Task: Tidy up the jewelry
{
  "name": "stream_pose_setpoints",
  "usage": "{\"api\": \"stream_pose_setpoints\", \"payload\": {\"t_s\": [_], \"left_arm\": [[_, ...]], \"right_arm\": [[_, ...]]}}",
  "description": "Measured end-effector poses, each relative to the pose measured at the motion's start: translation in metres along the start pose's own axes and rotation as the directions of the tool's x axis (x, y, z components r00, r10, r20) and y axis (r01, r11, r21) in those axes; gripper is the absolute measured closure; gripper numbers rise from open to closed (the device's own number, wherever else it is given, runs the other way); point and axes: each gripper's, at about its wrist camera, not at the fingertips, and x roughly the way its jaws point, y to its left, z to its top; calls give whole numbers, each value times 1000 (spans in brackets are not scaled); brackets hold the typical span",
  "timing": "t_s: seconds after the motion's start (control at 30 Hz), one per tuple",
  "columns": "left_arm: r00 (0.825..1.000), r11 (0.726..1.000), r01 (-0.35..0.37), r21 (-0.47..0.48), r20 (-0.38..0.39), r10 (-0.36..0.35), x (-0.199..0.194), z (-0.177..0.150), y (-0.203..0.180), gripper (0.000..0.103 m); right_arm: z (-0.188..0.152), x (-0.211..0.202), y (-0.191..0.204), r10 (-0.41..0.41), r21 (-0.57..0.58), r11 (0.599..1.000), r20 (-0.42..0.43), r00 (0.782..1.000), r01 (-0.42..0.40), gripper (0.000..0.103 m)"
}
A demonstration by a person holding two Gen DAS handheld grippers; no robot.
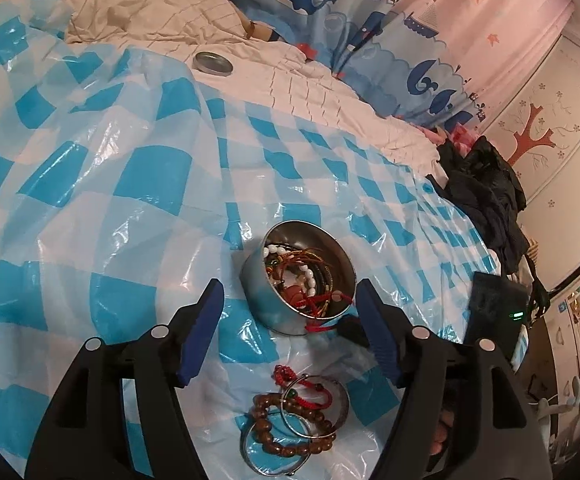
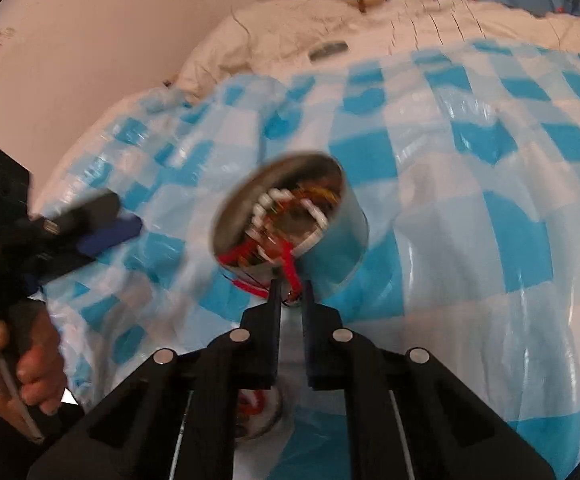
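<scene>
A round metal tin (image 1: 301,276) sits on the blue-checked plastic sheet, filled with bead bracelets and cords; it also shows in the right wrist view (image 2: 329,240). My left gripper (image 1: 290,300) is open and empty, its blue fingers either side of the tin's near rim. Below it lie a brown wooden bead bracelet (image 1: 290,428), silver bangles (image 1: 321,404) and a red cord bracelet (image 1: 309,392). My right gripper (image 2: 291,294) is nearly shut on a red cord (image 2: 290,268) that trails out of the tin. The view is blurred.
The tin's lid (image 1: 213,63) lies on the cream quilt at the back. A black cloth heap (image 1: 485,196) and a dark device (image 1: 493,312) sit at the right. My left gripper and hand (image 2: 50,232) show at the left of the right wrist view.
</scene>
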Motion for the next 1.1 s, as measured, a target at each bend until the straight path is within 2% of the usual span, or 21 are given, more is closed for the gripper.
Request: {"api": "stream_pose_setpoints", "payload": {"t_s": [0.17, 0.23, 0.3, 0.33, 0.37, 0.4, 0.57, 0.63, 0.7, 0.8, 0.87, 0.93, 1.0, 1.03, 1.07, 1.1], "left_arm": [[1000, 1000, -19, 4, 3, 19, -7, -2, 3, 35], [1000, 999, -26, 19, -11, 26, -7, -3, 2, 34], [998, 997, -40, 60, -40, 42, -4, -6, -1, 34], [997, 996, -41, 80, -58, 45, -2, -8, -3, 33], [995, 994, -34, 108, -90, 44, 3, -12, -6, 33], [993, 991, -29, 127, -112, 43, 6, -14, -8, 33], [975, 962, -20, 271, -208, 79, 24, -36, -24, 33], [973, 960, -23, 278, -216, 86, 25, -40, -24, 33], [972, 963, -25, 269, -218, 87, 23, -40, -21, 33], [972, 964, -46, 261, -213, 104, 18, -40, -15, 33], [971, 961, -62, 269, -207, 121, 14, -41, -12, 33], [969, 959, -72, 273, -208, 132, 12, -42, -10, 32], [968, 960, -83, 267, -207, 141, 11, -41, -6, 32], [968, 961, -85, 263, -206, 142, 11, -41, -6, 32], [969, 962, -85, 258, -205, 140, 10, -40, -5, 31], [969, 963, -85, 255, -203, 139, 10, -40, -5, 30]], "right_arm": [[24, -27, 19, 94, -31, 995, 129, 987, -91, 92], [42, -26, 22, 88, -30, 996, 154, 984, -84, 93], [53, -17, 21, 43, -31, 999, 146, 988, -39, 90], [58, -7, 19, 3, -41, 999, 114, 993, 2, 81], [60, 6, 15, -58, -41, 997, 59, 997, 61, 64], [58, 10, 8, -101, -18, 995, 34, 994, 102, 61], [24, -32, -5, -92, 18, 996, 86, 992, 90, 61], [7, -39, -5, -66, 16, 998, 59, 996, 65, 61], [-15, -31, 0, -71, -30, 997, -7, 997, 71, 61], [-33, -12, 5, -87, -62, 995, -90, 992, 81, 67], [-39, -9, 12, -125, -114, 987, -93, 988, 115, 72], [-43, -7, 19, -162, -167, 975, -100, 982, 144, 85], [-49, -1, 21, -183, -200, 967, -121, 976, 157, 94], [-51, 1, 23, -201, -224, 959, -122, 972, 171, 95], [-52, 1, 26, -215, -248, 952, -114, 970, 182, 100], [-52, -1, 27, -205, -250, 953, -110, 973, 172, 101]]}}
